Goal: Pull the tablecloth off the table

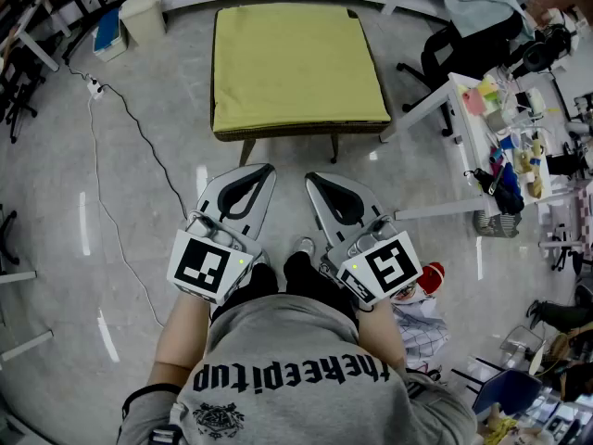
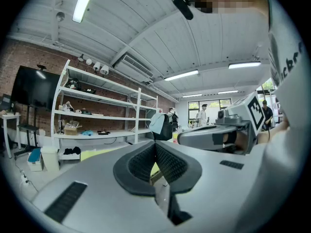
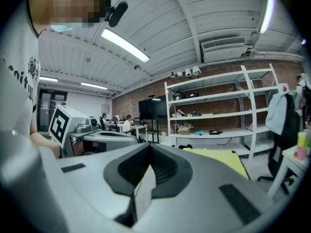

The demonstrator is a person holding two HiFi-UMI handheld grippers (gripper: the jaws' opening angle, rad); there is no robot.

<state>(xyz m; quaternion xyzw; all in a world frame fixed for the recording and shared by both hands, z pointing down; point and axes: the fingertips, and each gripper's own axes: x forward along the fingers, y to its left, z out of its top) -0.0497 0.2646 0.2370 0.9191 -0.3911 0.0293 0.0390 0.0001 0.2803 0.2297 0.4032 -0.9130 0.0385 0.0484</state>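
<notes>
A yellow tablecloth (image 1: 296,68) covers a small low table with dark legs (image 1: 334,145) on the floor ahead of me. My left gripper (image 1: 268,169) and right gripper (image 1: 311,177) are held side by side in front of my body. Both stop short of the table's near edge, and both are shut with nothing between their jaws. In the left gripper view the shut left gripper (image 2: 155,144) points level toward the tablecloth (image 2: 95,154). In the right gripper view the shut right gripper (image 3: 149,147) has the cloth (image 3: 218,160) ahead and to its right.
A cable with a power strip (image 1: 93,86) runs over the floor at the left. A white bin (image 1: 144,17) stands beyond it. A cluttered white desk (image 1: 482,119) and an office chair (image 1: 463,44) are at the right. Metal shelving (image 2: 97,110) lines the brick wall behind the table.
</notes>
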